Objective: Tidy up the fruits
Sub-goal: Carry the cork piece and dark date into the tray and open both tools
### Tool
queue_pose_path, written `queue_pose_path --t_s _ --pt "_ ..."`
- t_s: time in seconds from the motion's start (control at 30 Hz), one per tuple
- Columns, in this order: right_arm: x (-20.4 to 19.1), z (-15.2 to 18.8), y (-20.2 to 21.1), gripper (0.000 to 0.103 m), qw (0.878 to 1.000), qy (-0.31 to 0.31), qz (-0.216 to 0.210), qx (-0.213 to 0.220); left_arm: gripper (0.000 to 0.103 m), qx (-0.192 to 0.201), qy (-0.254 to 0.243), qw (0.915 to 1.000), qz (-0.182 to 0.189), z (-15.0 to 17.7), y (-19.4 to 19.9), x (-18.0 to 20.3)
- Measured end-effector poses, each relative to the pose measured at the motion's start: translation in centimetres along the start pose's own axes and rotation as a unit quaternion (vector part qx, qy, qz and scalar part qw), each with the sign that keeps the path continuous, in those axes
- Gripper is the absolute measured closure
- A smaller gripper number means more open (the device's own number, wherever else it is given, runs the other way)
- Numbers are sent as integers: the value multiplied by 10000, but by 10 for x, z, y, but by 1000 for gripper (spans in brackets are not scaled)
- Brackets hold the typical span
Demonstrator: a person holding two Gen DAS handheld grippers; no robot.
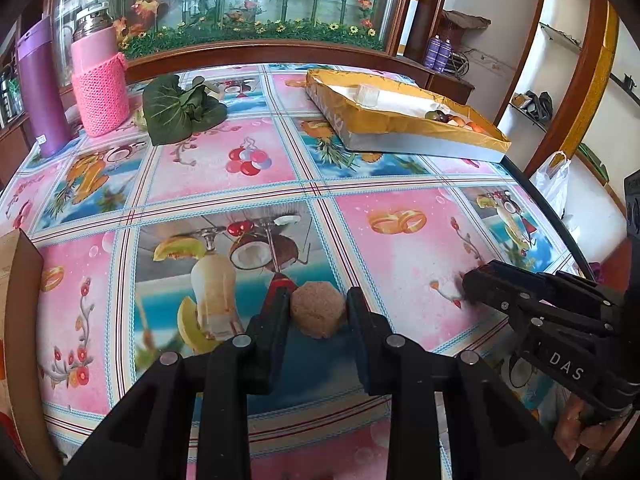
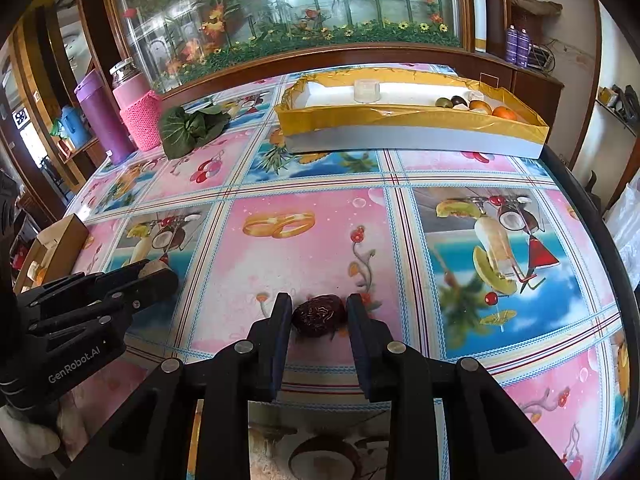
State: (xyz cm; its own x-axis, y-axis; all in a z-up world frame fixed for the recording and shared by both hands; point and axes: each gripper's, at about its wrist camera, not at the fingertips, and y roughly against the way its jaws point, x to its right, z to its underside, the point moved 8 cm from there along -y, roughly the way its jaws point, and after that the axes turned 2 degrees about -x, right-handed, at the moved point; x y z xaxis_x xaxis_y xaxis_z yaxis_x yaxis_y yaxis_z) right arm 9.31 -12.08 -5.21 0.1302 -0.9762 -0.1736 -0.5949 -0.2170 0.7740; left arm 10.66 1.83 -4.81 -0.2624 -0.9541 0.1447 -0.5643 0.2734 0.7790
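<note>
In the left wrist view my left gripper [image 1: 318, 312] is shut on a round tan, rough-skinned fruit [image 1: 318, 315] just above the patterned tablecloth. In the right wrist view my right gripper [image 2: 319, 314] is shut on a dark brown wrinkled fruit [image 2: 319, 316] near the table's front. The right gripper shows at the right of the left wrist view [image 1: 468, 284], and the left gripper at the left of the right wrist view [image 2: 160, 274]. A long yellow-rimmed box [image 2: 400, 122] at the back right holds several fruits [image 2: 480, 106] at its right end; it also shows in the left wrist view [image 1: 380, 120].
A green leafy vegetable [image 1: 180, 110] lies at the back left beside a pink knit-covered jar [image 1: 102, 80] and a purple bottle [image 1: 40, 84]. A small clear cup [image 2: 366, 91] stands in the box. A cardboard box [image 2: 60, 248] sits at the table's left edge. A wooden cabinet runs behind.
</note>
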Motion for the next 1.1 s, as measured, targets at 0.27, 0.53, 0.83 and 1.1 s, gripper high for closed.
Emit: queue_pose_path --t_s 0.27,0.53,0.83,1.1 --pt "0 -5 2 73 9999 22 91 144 76 11 80 9999 -70 0 1 -3" --pt "8 -6 5 73 9994 -144 187 245 76 80 264 9995 -160 9 32 -4" --pt "-16 2 39 73 9989 -85 88 461 75 432 686 9964 -228 44 123 -38" --pt "-128 20 87 73 9940 643 -593 651 75 689 1288 9856 -850 81 184 -119"
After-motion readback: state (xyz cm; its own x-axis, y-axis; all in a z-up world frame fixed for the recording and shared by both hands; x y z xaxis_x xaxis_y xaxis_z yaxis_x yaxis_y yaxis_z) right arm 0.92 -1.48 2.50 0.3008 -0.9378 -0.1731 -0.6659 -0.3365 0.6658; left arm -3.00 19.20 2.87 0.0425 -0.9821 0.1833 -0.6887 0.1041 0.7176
